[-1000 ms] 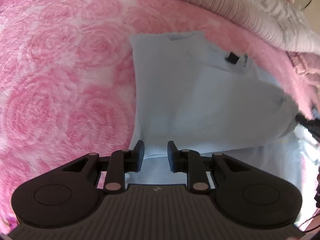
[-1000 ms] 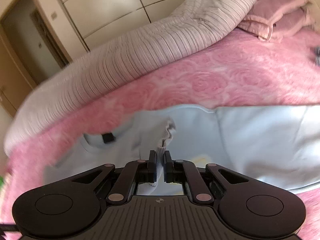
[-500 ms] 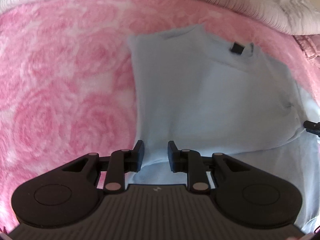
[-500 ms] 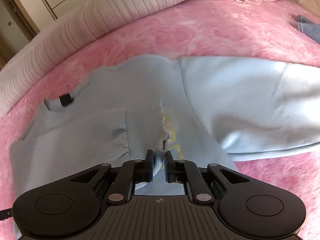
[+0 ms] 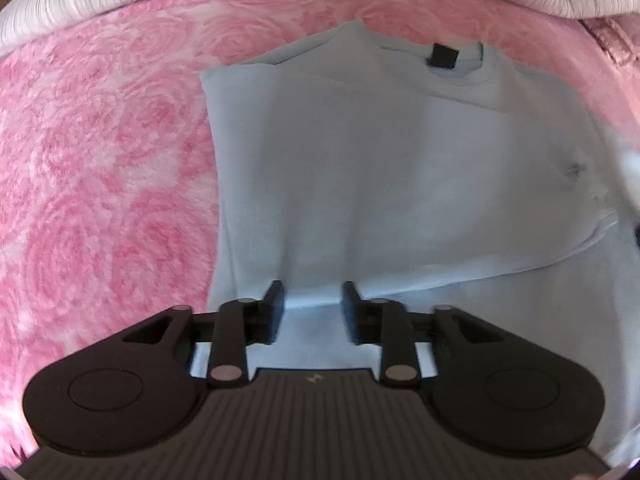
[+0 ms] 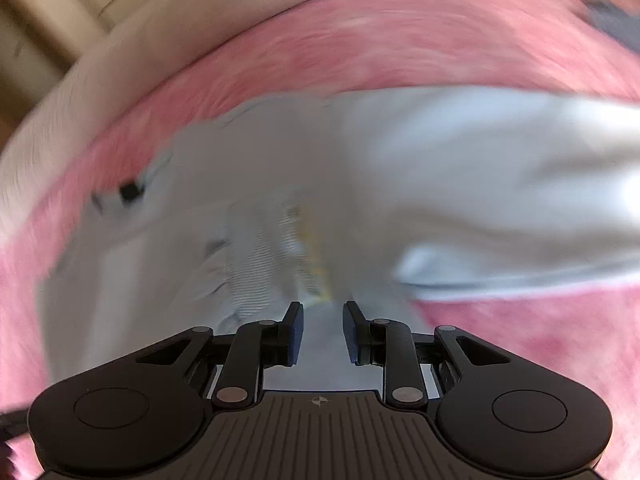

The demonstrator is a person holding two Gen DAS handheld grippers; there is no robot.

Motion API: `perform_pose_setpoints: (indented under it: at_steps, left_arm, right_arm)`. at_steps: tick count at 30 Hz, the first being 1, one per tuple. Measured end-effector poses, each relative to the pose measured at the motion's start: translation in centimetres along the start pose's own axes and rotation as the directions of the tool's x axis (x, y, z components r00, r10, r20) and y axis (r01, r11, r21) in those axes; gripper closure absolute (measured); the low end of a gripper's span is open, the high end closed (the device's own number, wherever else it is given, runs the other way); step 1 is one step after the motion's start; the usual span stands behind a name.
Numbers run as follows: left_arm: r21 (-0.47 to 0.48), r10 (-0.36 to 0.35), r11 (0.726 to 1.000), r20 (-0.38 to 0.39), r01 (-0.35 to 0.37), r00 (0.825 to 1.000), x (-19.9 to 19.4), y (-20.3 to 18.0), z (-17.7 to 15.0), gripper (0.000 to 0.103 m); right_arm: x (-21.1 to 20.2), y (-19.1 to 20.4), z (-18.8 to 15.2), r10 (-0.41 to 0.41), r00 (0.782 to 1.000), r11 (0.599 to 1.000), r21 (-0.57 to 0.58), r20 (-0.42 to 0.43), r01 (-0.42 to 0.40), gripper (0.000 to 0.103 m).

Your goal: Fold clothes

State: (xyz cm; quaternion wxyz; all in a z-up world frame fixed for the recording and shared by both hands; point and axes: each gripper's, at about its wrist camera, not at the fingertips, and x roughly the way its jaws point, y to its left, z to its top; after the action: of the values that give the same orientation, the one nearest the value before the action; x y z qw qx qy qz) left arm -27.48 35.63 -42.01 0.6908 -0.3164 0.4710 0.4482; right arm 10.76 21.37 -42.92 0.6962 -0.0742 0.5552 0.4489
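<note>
Pale-blue cotton sweatshirt [image 5: 372, 168], one only, lies flat on the pink rose-patterned fleece blanket [image 5: 100, 168], collar far. Left gripper [image 5: 313, 294] and right gripper [image 6: 321, 312] are both opening, pinching nothing.

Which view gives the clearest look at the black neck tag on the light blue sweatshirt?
The left wrist view: the black neck tag sits sharp inside the collar of the light blue sweatshirt. The right wrist view shows it only as a small, motion-blurred dark patch.

A pale blue sweatshirt [image 5: 380, 168] with a black neck tag [image 5: 444, 56] lies on a pink rose-patterned blanket [image 5: 100, 152].
</note>
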Motion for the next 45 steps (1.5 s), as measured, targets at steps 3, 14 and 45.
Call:
perform_pose_setpoints:
  at_steps: [3, 14, 45]
  left_arm:
    - [-0.049, -0.031, 0.998, -0.009, 0.031, 0.999, -0.8, -0.5, -0.3, 0.068]
    - [-0.088, -0.023, 0.996, -0.052, 0.019, 0.998, -1.0, -2.6, -0.9, 0.069]
    - [-0.345, -0.171, 0.926, -0.011, 0.157, 0.985, -3.8, 1.1, -6.0, 0.071]
  right_arm:
    - [-3.6, -5.9, 0.2, -0.021, 0.998, 0.988, 0.156, 0.06, 0.012, 0.077]
    - [-10.7, -26.9, -0.1, -0.232, 0.917, 0.692, 0.717, 0.326, -0.08, 0.076]
    - [-3.9, 12.1, -7.7, 0.04, 0.996, 0.744, -0.663, -0.074, -0.079, 0.082]
